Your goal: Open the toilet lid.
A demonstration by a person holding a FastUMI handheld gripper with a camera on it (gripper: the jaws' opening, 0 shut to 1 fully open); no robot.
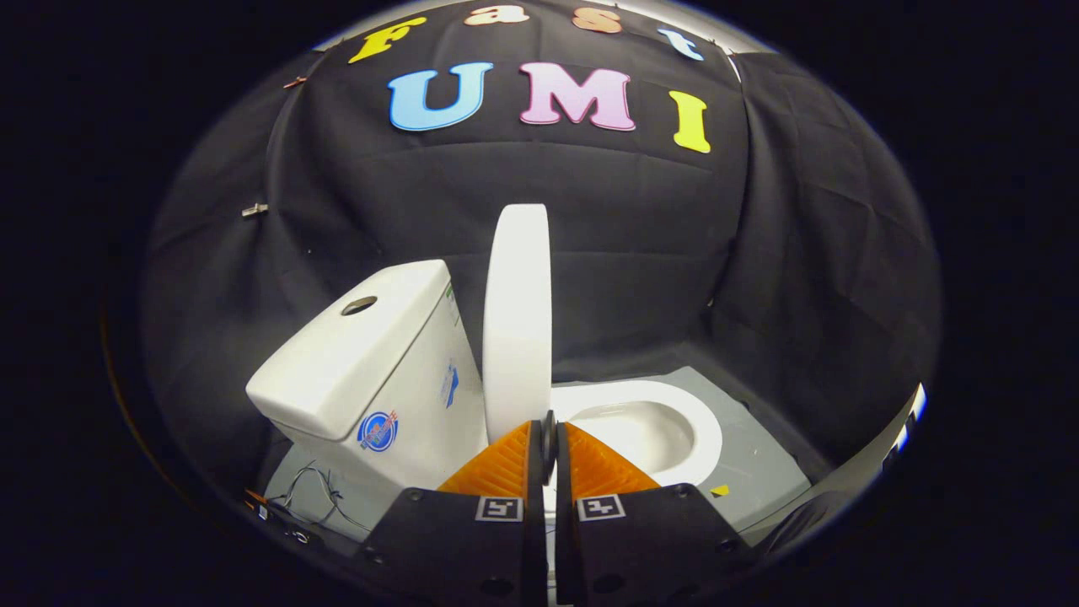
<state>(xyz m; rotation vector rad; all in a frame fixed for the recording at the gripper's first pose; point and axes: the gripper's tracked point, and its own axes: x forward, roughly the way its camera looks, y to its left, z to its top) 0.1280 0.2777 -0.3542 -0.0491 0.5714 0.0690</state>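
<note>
The toilet lid [517, 320] stands upright beside the tank [371, 354], just ahead of the tongs [549, 434], whose fingers are closed on nothing. Unsupported, it could tip back over the bowl [649, 426].

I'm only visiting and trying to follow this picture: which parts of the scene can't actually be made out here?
- Gripper view: whether the fingers pinch the raised toilet lid; they meet right at its lower edge.
- The near rim of the bowl, covered by the fingers.
- The tank stickers, too small to read.
- The wires on the floor by the tank, too thin to trace.
</note>
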